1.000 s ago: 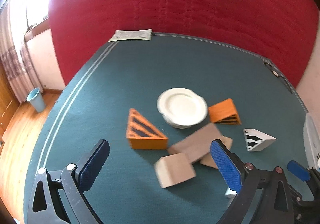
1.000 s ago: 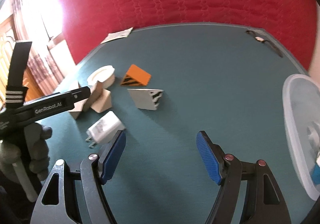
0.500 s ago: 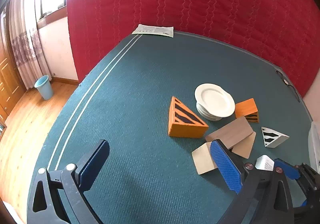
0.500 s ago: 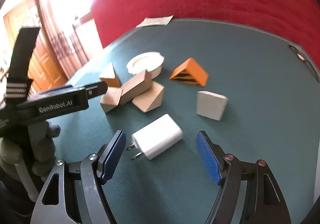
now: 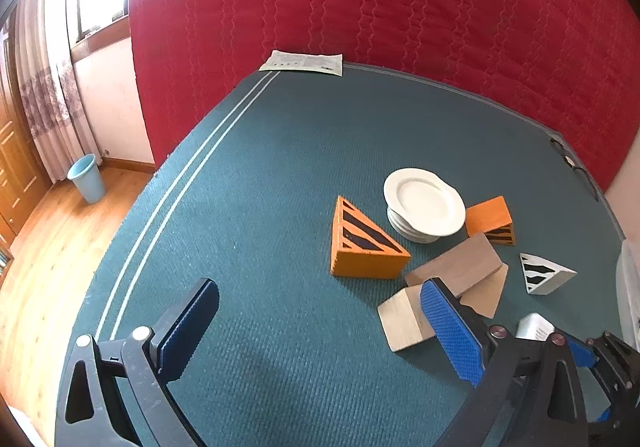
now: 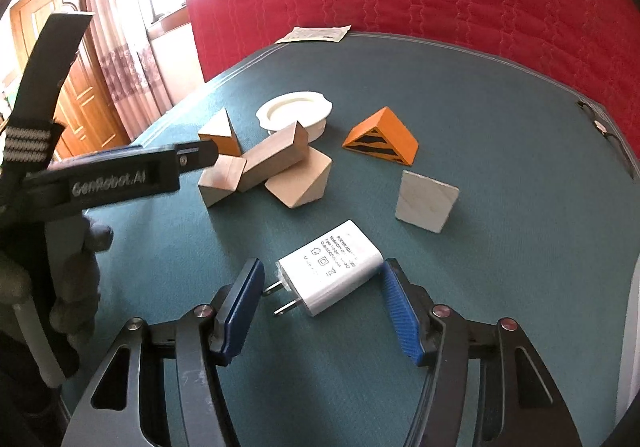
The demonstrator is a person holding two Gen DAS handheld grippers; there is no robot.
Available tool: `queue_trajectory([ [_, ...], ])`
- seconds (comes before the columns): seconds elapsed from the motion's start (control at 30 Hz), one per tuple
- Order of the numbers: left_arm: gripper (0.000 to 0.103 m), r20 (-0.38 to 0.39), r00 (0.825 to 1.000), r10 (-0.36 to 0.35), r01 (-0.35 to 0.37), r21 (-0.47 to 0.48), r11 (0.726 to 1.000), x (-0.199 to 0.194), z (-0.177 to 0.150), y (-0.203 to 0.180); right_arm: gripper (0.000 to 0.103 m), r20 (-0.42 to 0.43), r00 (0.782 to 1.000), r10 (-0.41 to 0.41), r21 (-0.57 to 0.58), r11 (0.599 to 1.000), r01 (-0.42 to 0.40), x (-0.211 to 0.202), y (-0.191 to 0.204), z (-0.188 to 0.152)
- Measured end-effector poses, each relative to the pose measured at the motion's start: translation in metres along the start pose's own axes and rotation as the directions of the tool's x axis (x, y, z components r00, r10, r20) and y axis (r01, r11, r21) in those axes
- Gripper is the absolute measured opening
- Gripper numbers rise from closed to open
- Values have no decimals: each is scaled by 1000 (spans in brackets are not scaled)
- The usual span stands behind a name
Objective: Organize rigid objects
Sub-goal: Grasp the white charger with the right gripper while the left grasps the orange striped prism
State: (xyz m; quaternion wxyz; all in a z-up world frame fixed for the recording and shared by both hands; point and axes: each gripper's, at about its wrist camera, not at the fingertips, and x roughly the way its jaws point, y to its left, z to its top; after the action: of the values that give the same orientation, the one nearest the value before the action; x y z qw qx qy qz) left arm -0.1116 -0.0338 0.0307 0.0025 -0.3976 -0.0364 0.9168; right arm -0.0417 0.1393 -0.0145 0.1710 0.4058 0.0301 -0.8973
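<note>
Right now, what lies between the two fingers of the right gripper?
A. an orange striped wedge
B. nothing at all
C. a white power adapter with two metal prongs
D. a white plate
C: in the right wrist view the white power adapter lies on the green cloth, framed by the open right gripper, its prongs pointing toward the left finger.

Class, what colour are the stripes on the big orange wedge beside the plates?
Black, seen best in the left wrist view: wedge.
</note>
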Motion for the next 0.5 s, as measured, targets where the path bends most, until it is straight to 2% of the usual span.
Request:
queue_trajectory([
  [0.37,102,12,999,51,-51,51,997,18,15,-14,61,6,1000,1,6,1000,-1,-2,-2,-3],
  [0.47,92,7,998,67,-67,72,995,27,16,-18,62,9,1000,7,11,1000,-7,-1,-3,-4],
  [0.5,85,-8,998,60,-59,71,996,30,15,-17,62,10,1000,9,13,1000,-9,-1,-4,-4],
])
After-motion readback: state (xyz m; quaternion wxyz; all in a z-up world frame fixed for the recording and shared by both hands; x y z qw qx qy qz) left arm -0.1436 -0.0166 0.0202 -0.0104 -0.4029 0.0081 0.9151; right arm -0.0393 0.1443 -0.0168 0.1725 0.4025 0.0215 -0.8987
